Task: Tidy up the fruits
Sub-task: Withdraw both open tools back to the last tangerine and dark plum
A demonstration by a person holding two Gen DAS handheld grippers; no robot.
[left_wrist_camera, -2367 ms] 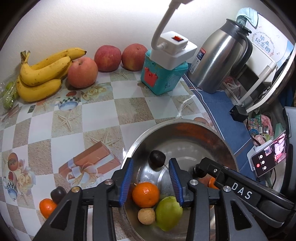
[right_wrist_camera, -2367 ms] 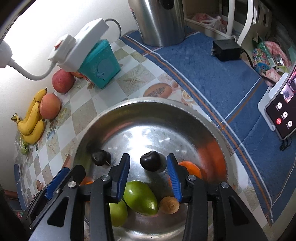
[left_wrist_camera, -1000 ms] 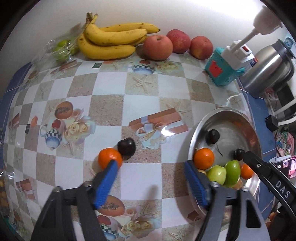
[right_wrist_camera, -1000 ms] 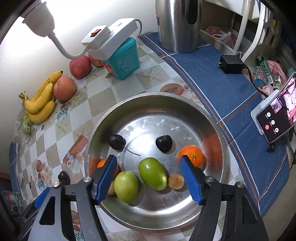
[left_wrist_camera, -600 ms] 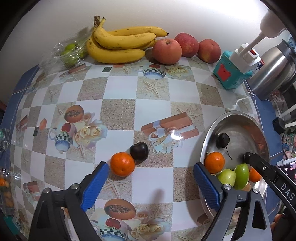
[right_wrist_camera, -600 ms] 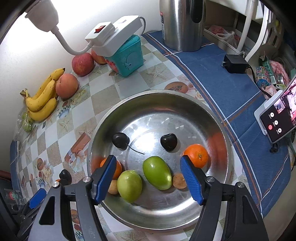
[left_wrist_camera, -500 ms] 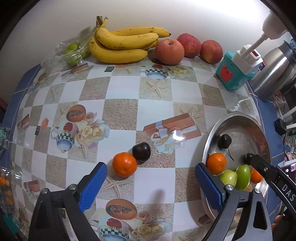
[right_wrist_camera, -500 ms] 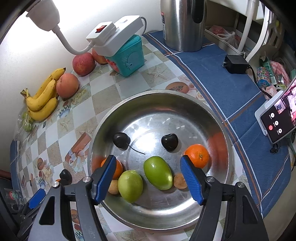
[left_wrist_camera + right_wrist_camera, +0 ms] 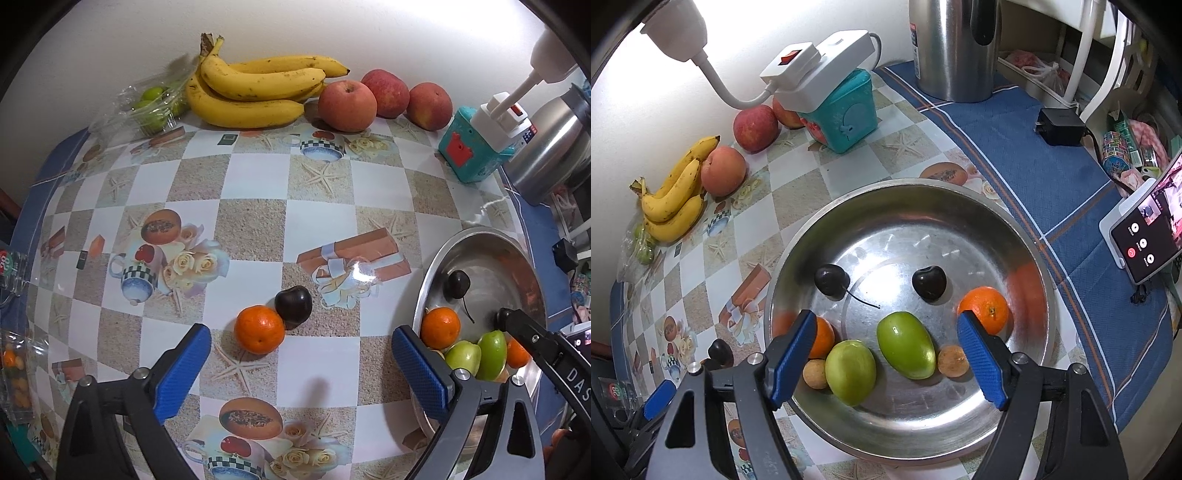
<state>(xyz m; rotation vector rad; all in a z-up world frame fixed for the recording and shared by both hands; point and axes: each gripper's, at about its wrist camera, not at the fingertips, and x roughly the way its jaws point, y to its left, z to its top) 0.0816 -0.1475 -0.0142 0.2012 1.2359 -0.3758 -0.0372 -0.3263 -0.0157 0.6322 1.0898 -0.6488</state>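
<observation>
Left gripper (image 9: 301,373): jaws spread wide, just been opening, nothing between the pads; it hangs over the bare cloth
Loose fruit: an orange (image 9: 259,334) and a dark cherry (image 9: 293,305) touch on the table, outside the bowl, left of it; the cherry lies up and right of the orange
Bowl (image 9: 964,195): steel, round, on the table right of the loose pair
Fruit in bowl: two cherries (image 9: 832,279), the left one's stem pointing down-right; two oranges (image 9: 984,310); two small brown fruits (image 9: 953,361)
Green fruits: the rounder one (image 9: 850,372) stands left; the oval one (image 9: 905,345) runs its long axis from upper left to lower right
Right gripper (image 9: 886,360): jaws apart, just been opening, empty, over the green fruits
Table (image 9: 255,184): checked cloth printed with cups and gifts, blue cloth to the right
Back wall: bananas (image 9: 255,88), three apples (image 9: 347,106), teal box (image 9: 474,157), steel kettle (image 9: 955,48)
</observation>
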